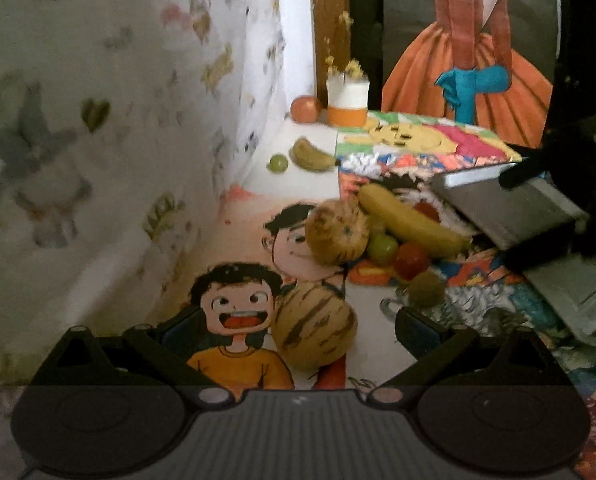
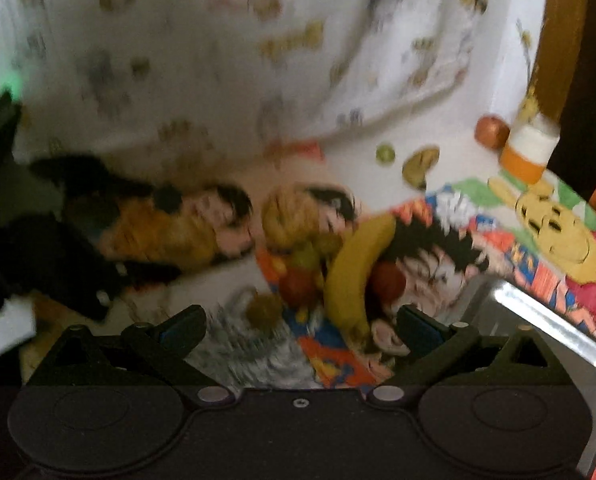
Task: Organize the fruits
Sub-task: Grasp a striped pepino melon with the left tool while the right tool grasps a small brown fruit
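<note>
Left claw (image 1: 298,330) gapes around striped melon (image 1: 315,326); right claw (image 2: 301,326) wide, empty.

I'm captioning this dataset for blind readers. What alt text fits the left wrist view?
The open left gripper frames a striped yellow melon on a cartoon-printed cloth. Beyond lie a second melon, a banana and small fruits, with a metal tray at right.

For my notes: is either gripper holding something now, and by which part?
Nothing is held: left gripper and right gripper both stand open.
</note>
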`<state>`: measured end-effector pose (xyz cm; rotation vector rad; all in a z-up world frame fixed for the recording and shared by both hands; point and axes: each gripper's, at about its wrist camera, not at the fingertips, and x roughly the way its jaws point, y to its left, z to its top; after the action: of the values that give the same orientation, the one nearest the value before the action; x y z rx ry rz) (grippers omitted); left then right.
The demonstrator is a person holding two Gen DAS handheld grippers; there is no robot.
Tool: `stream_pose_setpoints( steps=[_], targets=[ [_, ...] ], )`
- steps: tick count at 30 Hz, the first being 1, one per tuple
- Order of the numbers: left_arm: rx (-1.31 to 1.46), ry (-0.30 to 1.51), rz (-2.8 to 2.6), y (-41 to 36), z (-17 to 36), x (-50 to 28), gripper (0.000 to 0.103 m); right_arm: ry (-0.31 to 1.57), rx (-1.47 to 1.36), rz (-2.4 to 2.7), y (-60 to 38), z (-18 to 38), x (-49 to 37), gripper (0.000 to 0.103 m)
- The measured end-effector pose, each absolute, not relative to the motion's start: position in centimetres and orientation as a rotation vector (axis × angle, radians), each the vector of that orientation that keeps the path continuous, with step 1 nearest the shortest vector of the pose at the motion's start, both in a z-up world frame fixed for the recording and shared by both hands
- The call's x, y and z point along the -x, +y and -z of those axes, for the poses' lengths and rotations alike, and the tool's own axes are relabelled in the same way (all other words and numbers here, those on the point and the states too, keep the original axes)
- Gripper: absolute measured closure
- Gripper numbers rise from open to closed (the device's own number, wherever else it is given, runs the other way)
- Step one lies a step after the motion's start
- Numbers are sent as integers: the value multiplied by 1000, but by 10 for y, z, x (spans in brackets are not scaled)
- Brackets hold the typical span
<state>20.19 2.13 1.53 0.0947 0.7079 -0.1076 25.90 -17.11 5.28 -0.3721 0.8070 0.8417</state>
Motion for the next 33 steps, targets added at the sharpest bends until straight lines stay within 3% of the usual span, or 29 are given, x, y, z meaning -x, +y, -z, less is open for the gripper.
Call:
stream_pose_setpoints(
  steps=[5,8,10,12,20,30,33],
  targets=[
    [-78,737,110,26,-4,-211,0,844,404,-865,-160,-28,-260,21],
    [-62,748,109,29,-1,-217,1,851,395,-863,-153,-20,-261,22],
    [-50,752,116,30,-1,-219,4,848,386,-863,-152,-19,-262,24],
    [-35,753,115,32,-1,-221,10,846,368,-859,-154,-21,-260,35],
    [-18,764,130,31,-2,-222,21,868,316,-866,-151,-16,-258,40],
    [76,799,149,39,-1,-225,46,868,240,-835,-146,-8,-266,58],
    [85,804,139,39,-1,-226,46,861,227,-828,-146,-6,-265,68]
  ],
)
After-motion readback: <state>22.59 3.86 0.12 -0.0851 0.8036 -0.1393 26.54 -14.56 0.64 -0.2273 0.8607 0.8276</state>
